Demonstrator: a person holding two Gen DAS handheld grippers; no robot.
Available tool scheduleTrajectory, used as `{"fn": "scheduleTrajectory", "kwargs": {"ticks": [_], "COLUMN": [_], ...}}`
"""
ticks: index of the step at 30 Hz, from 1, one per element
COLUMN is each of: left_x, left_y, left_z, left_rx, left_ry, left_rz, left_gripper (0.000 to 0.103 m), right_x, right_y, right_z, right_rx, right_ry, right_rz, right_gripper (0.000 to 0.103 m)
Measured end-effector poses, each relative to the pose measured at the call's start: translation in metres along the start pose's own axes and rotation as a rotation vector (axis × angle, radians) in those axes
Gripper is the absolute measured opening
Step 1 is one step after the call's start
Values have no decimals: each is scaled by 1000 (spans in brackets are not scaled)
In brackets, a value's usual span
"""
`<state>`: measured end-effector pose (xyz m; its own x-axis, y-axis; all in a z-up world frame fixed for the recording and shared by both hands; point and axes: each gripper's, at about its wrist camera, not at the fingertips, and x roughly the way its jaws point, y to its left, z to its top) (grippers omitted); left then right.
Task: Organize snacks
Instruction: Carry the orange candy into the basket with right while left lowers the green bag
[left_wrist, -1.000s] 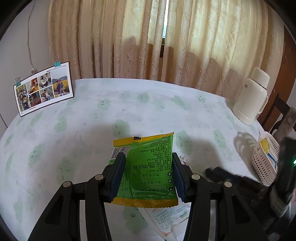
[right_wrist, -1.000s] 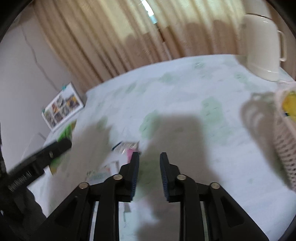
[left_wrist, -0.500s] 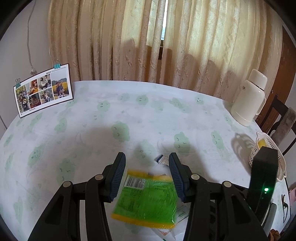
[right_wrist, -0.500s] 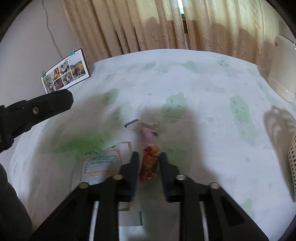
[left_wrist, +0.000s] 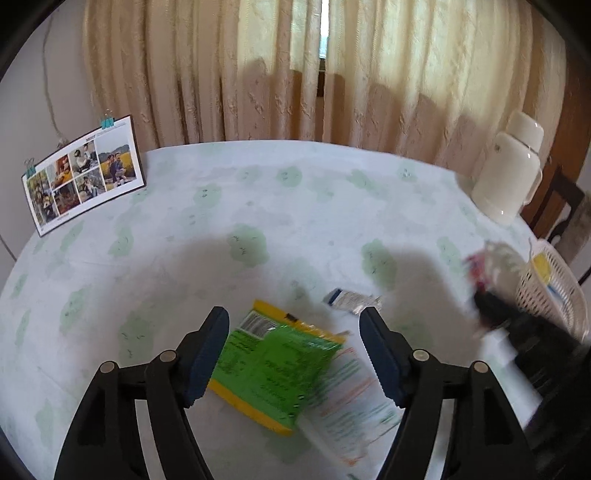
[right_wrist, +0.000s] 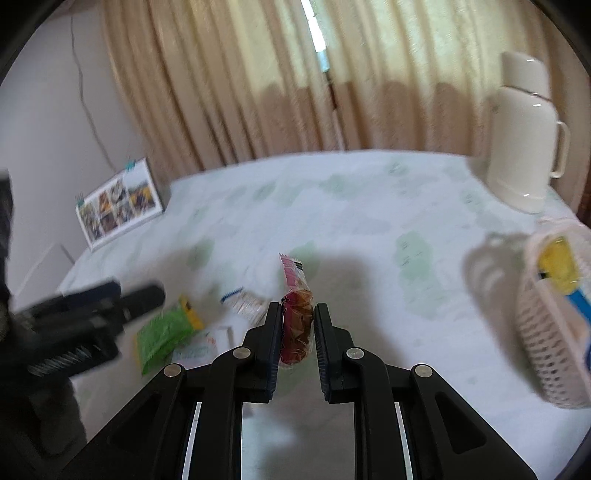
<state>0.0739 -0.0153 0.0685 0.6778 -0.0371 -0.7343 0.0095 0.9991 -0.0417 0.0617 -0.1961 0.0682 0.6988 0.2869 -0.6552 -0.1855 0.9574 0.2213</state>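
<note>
Dropped since the earlier frame: green snack packet (left_wrist: 273, 365), now flat on the tablecloth (left_wrist: 258, 206) beneath the opening, empty left gripper (left_wrist: 291, 354). Right gripper (right_wrist: 297, 325): clamped on red snack sachet (right_wrist: 295, 314), lifted. Risk: sachet slipping before reaching the white basket (right_wrist: 546, 332), since only its lower end is pinched.

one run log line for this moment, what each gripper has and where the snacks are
left gripper: jaws opening, green packet lying on table | right gripper: shut on red snack | basket: at right
</note>
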Motion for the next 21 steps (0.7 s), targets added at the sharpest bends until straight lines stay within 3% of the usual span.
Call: {"fn": "scheduleTrajectory", "kwargs": {"ticks": [9, 15, 21], "left_x": [16, 25, 36], "left_y": [28, 30, 18], "left_z": [-15, -21, -27], "left_rx": [8, 10, 61], "left_ry": [70, 125, 158], "left_rz": [-78, -128, -109], "left_gripper": [76, 76, 76], "right_x": [-60, -72, -85], "right_y": [-64, -98, -120], "right_z": [25, 30, 28], "right_rx": [184, 292, 369], "right_ry": [-190, -226, -278], "right_rz": [-133, -208, -303], "right_gripper": [19, 19, 19]}}
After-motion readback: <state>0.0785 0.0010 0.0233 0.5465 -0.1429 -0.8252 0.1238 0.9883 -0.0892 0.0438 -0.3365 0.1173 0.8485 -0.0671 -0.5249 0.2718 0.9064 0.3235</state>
